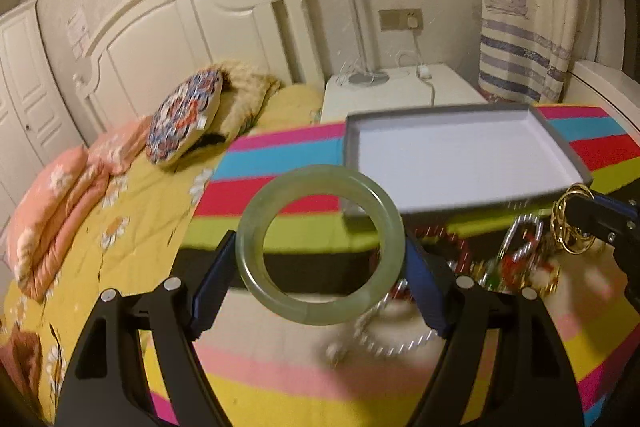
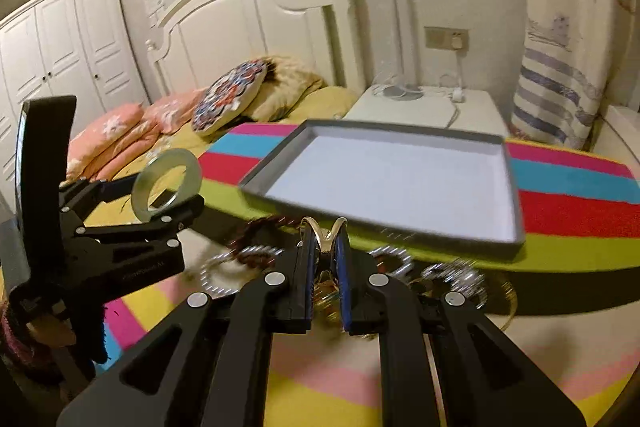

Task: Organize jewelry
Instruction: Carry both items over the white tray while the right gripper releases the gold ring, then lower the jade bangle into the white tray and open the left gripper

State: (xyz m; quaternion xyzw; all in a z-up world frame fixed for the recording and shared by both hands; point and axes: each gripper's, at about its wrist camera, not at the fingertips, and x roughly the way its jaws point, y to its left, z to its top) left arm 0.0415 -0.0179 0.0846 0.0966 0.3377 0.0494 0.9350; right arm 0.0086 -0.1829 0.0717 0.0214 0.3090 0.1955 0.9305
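Jade-green and smooth, the bangle [image 1: 320, 245] sits clamped between the two fingers of my left claw [image 1: 320, 267], raised above the striped cloth [image 1: 280, 159] and facing the grey box lid [image 1: 460, 163] with its white inside. From my right wrist view the left claw [image 2: 168, 187] reaches in from the side, tilted, with the bangle [image 2: 166, 183] standing on edge in its grip, above the near left part of the cloth and short of the lid [image 2: 400, 183].

My right claw [image 2: 327, 267] is nearly closed, its blue pads [image 2: 344, 267] pinched on a set of thin gold rings [image 2: 326, 231] (only their top curve pokes out above the pads). In the left wrist view those gold rings [image 1: 572, 223] hang at the tip of the right claw [image 1: 588, 223], just beside the lid's near corner.

Below both claws lies a heap of bracelets [image 1: 500, 259] on the cloth: silver links, red beads, a pearly strand. Blur smears them, so I cannot count the pieces or tell which ones touch. My own fingers hide part of the heap [image 2: 256, 255].
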